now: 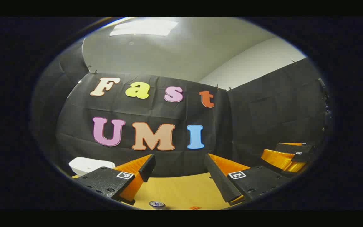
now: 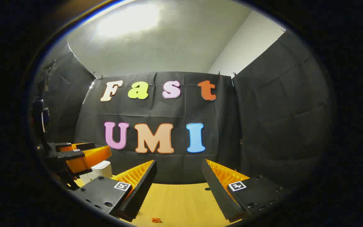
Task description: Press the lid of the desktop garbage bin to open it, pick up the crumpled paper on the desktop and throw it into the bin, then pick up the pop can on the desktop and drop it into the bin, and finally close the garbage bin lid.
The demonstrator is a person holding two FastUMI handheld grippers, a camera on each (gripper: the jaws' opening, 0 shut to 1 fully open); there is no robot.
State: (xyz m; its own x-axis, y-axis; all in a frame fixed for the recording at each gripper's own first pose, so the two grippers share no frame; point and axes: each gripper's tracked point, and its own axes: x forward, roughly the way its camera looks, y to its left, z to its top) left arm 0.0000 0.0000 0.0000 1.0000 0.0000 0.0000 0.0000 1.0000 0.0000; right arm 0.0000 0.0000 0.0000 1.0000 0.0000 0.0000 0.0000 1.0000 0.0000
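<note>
The white garbage bin [image 1: 87, 165] stands at the back left of the wooden desktop [image 1: 181, 189], its top looking flat. In the right gripper view the bin [image 2: 101, 170] peeks out behind my left gripper [image 2: 102, 148]. The pop can [image 1: 157, 204] stands upright just below my left gripper [image 1: 179, 164], with only its silver top showing. That gripper is open, holds nothing, and hovers above the desk facing the back wall. My right gripper [image 2: 179, 168] is open and holds nothing too, level above the desktop [image 2: 181, 201]. It also appears at the far right of the left gripper view [image 1: 274, 157].
A small orange scrap [image 2: 156, 219] lies on the desk near the front edge, seen as well in the left gripper view [image 1: 195, 207]. Black cloth walls close the booth at the back and on both sides.
</note>
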